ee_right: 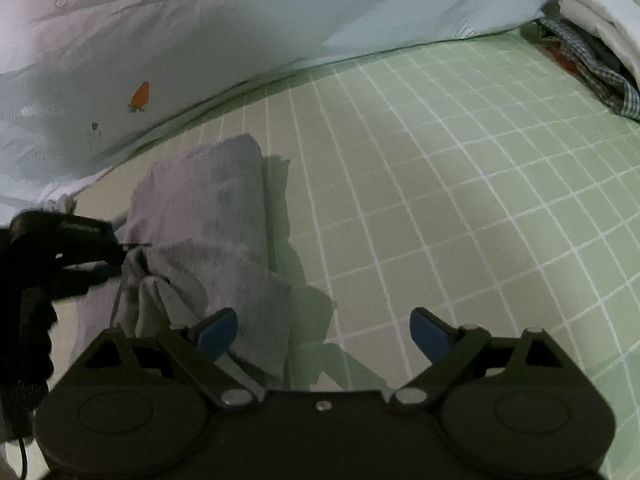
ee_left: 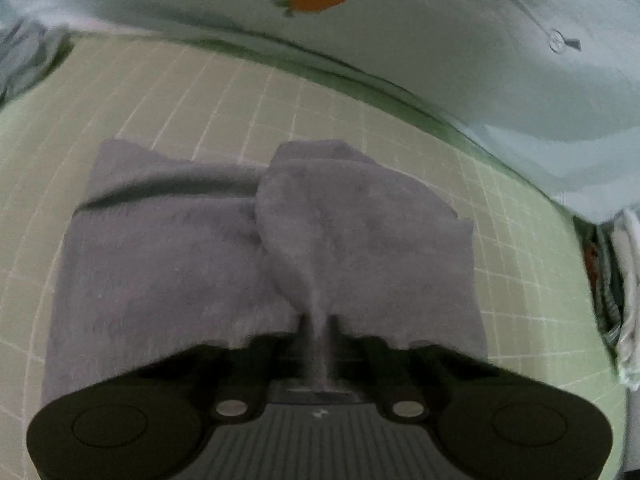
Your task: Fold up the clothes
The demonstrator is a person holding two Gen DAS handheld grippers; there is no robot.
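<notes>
Left wrist view shows your left hand-held gripper clenched on a ridge of the grey cloth lying on the bed; your right hand-held gripper hangs released, with the cloth to its left.

We see a pale green sheet gridded in white filling the lower frame, a light blue quilt with a carrot print bunched across the top, and dim, soft light throughout.
</notes>
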